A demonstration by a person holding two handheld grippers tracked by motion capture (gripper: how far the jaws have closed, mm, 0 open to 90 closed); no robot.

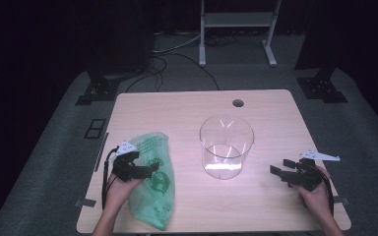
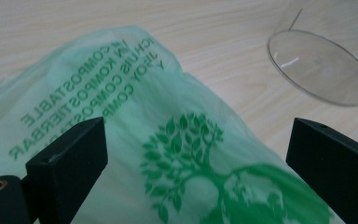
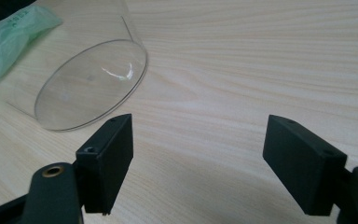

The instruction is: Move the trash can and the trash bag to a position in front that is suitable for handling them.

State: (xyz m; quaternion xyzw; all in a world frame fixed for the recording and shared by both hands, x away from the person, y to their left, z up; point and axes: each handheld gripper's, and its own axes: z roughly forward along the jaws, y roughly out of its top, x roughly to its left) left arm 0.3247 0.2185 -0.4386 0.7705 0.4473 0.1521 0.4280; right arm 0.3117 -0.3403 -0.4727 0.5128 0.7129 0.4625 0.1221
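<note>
Left gripper view: left gripper (image 2: 196,163), jaws apart over the green compostable bag (image 2: 168,154) at lower centre, may pinch only one slippery film layer; right gripper (image 3: 198,158), likewise apart, idles right of the clear cylinder (image 3: 91,84).

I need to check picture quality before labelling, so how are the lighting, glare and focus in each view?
High view: dim, dark surroundings, the table lit, a bright glare patch at the base of the glass. Left gripper view: the bag evenly lit, its print slightly soft, jaws wide apart. Right gripper view: wood grain sharp, a small glint on the glass, jaws open over bare wood.
</note>
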